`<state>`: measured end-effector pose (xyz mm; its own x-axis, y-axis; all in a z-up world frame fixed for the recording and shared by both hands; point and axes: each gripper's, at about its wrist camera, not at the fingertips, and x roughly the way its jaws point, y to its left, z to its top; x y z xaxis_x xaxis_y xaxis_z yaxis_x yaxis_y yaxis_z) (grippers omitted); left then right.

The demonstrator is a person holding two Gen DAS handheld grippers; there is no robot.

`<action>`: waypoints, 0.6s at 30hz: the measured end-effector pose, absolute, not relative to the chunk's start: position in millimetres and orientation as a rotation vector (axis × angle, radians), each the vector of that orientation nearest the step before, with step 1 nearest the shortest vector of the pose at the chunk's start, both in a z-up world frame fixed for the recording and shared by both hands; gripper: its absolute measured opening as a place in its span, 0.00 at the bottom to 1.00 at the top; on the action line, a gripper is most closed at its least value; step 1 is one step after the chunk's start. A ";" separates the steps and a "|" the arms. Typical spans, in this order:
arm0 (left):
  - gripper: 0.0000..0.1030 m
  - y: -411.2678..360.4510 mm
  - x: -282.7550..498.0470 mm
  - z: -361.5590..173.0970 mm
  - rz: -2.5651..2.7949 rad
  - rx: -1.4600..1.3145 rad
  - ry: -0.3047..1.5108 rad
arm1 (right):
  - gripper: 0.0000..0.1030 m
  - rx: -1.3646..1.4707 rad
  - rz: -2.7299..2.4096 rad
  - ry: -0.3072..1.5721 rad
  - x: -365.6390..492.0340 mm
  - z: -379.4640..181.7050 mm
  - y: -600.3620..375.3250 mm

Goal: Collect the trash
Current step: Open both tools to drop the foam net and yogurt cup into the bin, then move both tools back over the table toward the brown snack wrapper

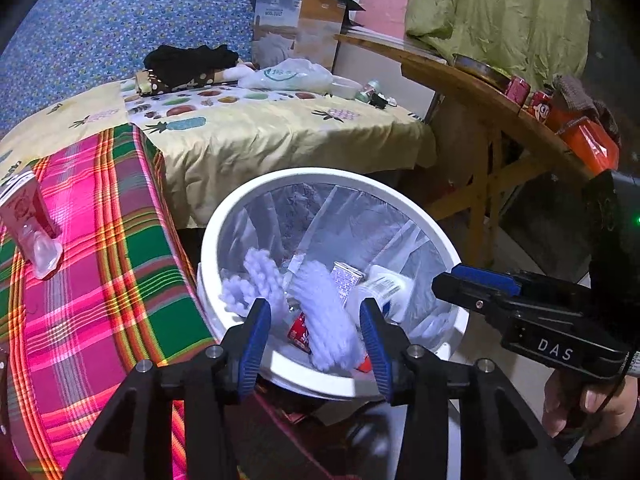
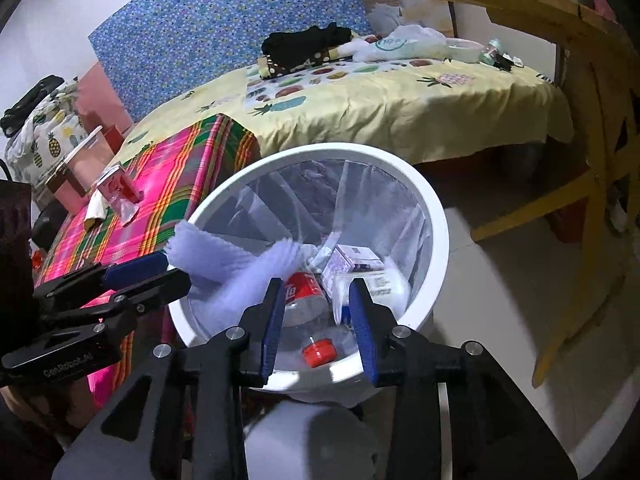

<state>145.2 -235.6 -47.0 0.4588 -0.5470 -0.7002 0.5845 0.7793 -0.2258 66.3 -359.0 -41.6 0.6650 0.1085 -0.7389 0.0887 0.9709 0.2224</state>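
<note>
Trash bin [image 1: 224,216] below both open tools

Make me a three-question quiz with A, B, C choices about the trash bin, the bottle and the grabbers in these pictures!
1. Where is the bottle with the red cap?
A. on the plaid cloth
B. inside the white bin
C. on the wooden table

2. What colour are the pads on the left hand-held gripper?
A. blue
B. yellow
C. white

3. How do the jaws of the right hand-held gripper stand?
A. shut on the bottle
B. shut on the bin's rim
C. open, holding nothing

Answers:
1. B: the bottle lies among the trash in the lined bin.
2. A: blue pads line both black fingers.
3. C: a clear gap shows between the pads, and the bottle lies in the bin beyond them.
</note>
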 end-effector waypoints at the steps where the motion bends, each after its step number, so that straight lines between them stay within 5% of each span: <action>1: 0.45 -233.0 144.1 -45.3 -0.695 0.046 0.841 | 0.33 0.247 0.014 0.841 65.7 -40.1 -357.7; 18: 0.45 -162.1 125.7 -23.2 -0.561 -0.052 0.807 | 0.33 0.192 0.128 0.765 61.3 -16.0 -308.2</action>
<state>125.7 -162.1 -23.2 0.5548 -0.4940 -0.6694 0.4551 0.8538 -0.2529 61.3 -308.2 -16.0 0.7147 0.1843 -0.6747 -0.0449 0.9748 0.2187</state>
